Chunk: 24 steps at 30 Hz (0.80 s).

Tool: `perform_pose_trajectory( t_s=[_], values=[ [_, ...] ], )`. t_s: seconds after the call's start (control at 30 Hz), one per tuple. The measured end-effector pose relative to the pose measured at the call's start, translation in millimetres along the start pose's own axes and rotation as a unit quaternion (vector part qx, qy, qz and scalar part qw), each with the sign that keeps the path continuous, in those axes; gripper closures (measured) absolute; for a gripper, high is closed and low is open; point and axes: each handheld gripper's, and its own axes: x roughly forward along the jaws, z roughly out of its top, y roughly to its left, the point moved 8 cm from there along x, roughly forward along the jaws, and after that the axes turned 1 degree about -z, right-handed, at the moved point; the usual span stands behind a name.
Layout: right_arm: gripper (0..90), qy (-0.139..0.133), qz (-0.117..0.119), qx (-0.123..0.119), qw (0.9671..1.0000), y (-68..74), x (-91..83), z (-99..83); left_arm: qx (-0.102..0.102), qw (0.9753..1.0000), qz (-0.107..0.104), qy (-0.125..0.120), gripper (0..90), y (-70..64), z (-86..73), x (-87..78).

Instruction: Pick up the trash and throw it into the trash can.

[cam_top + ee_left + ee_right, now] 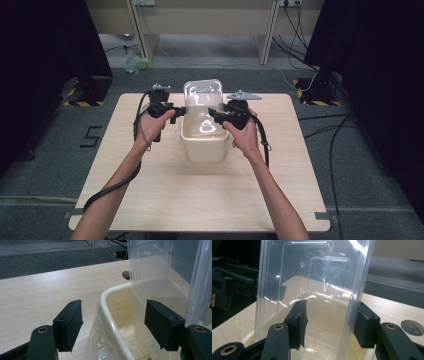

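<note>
Lid (202, 102), clear plastic, is standing upright over the cream tub (205, 145) at the middle of the table (165, 195). Right gripper (329, 326) is pinching the lid's right rim, jaws straddling the edge and clenched on it. Left gripper (113, 325) is gaping wide, 2 pads (71, 323) straddling the tub's left wall without touching it. A thin bag (100, 347) is lining the tub. Judging from this, the lid is being handled at the tub: closing the left jaws on the wall should steady the tub, while tilting the lid slowly and keeping the pinch firm guards against the slick plastic slipping.
</note>
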Motion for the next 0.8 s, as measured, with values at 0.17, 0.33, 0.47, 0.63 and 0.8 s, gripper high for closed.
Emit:
perform_pose_trajectory(
  t_s=[0.17,0.33,0.47,0.63,0.8],
  values=[
    [49.6,0.006,0.006,0.001,1.0000,0.1,-0.2,-9.6,0.003,0.9999,-0.002,0.011,26.0,1.5,-8.6,2.3],
    [36.8,0.010,0.014,0.010,0.9998,2.0,-6.2,-12.6,0.008,0.9998,0.008,0.013,23.8,6.6,-13.4,0.1],
    [31.3,-0.001,0.015,0.021,0.9997,-1.0,-15.6,-8.7,0.008,0.9998,0.012,0.012,21.6,9.8,-15.3,-5.6],
    [30.7,-0.018,0.016,0.033,0.9992,-9.4,-30.1,-2.0,0.012,0.9998,0.010,0.010,21.4,8.0,-18.7,-13.4],
    [30.8,-0.011,0.000,0.022,0.9997,-19.5,-41.6,-6.6,0.019,0.9998,0.000,0.011,20.9,2.0,-23.8,-21.5]
  ],
)
